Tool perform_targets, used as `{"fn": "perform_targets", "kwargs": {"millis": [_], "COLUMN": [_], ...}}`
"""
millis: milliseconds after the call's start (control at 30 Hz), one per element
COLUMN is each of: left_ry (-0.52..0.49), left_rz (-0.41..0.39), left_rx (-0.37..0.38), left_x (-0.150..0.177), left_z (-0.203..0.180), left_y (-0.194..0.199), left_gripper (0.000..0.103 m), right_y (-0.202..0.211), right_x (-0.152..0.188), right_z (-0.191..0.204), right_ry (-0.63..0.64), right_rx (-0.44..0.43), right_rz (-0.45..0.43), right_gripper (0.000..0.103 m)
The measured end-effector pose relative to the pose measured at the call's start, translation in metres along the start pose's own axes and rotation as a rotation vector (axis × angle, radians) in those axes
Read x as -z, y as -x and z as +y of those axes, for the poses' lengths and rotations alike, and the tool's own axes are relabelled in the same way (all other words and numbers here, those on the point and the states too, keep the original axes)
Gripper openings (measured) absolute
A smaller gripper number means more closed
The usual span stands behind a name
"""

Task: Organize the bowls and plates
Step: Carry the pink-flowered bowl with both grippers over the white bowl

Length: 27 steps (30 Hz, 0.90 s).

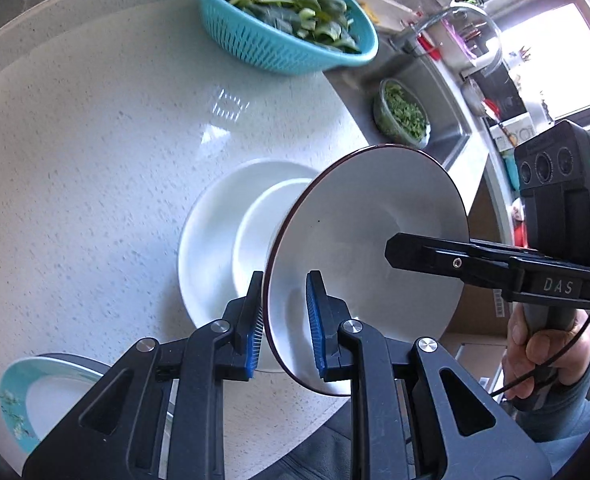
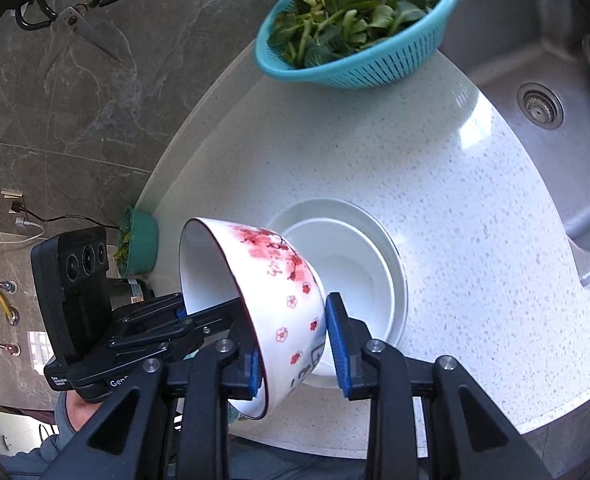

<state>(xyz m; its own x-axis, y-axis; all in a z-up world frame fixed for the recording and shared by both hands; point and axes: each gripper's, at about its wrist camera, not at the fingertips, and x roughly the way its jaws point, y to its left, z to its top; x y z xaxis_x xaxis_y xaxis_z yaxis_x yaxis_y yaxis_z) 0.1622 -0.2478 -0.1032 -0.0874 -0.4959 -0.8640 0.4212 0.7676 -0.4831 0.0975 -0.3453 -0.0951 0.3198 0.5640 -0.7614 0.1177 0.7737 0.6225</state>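
Note:
A white bowl with red blossom print and a dark rim (image 1: 371,248) (image 2: 279,292) hangs tipped on its side above the counter. My left gripper (image 1: 285,316) straddles its rim with a gap at the inner pad. My right gripper (image 2: 295,348) also straddles the rim, its right pad on the outer wall; it reaches in from the right in the left wrist view (image 1: 399,250). Below sits a white bowl (image 1: 255,232) (image 2: 351,264) nested in a white plate (image 1: 203,240) (image 2: 399,256). A teal-rimmed flowered plate (image 1: 15,404) lies at the near left.
A teal colander of greens (image 1: 287,16) (image 2: 359,20) stands at the back of the white speckled counter (image 1: 95,160). The steel sink (image 2: 535,100) on the right holds a bowl of chopped greens (image 1: 403,114). Scissors (image 2: 83,28) hang on the wall; a small teal bowl (image 2: 139,246) sits left.

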Motion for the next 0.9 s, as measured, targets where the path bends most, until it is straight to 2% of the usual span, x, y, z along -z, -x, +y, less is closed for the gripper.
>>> {"fn": "perform_targets", "kwargs": {"millis": [133,300,433,567,833,900], "left_ry": [0.010,0.003,0.015,0.022,0.029,0.033], "left_rz": [0.016,0.027,0.035,0.032,0.017,0.013], "left_rx": [-0.013,-0.067,-0.073,-0.085,-0.088,-0.087], "left_x": [0.008,0.011,0.012,0.010,0.003,0.003], "left_z": [-0.003,-0.007,-0.005,-0.004,-0.001,-0.001], "left_y": [-0.010,-0.022,-0.029,-0.033,-0.034,-0.035], "left_gripper": [0.017,0.017,0.017,0.019,0.020,0.020], "right_y": [0.000,-0.004,-0.007,-0.013,-0.018,-0.018], "right_x": [0.007,0.008,0.009,0.011,0.010,0.010], "right_z": [-0.012,-0.016,-0.018,-0.018,-0.011,-0.008], "right_ry": [-0.009,-0.005,0.005,0.038,0.099,0.108], "right_rx": [0.006,0.018,0.032,0.098,0.145,0.160], "right_rz": [0.008,0.016,0.022,0.023,0.026,0.029], "right_gripper": [0.032,0.032,0.032,0.032,0.032,0.035]}}
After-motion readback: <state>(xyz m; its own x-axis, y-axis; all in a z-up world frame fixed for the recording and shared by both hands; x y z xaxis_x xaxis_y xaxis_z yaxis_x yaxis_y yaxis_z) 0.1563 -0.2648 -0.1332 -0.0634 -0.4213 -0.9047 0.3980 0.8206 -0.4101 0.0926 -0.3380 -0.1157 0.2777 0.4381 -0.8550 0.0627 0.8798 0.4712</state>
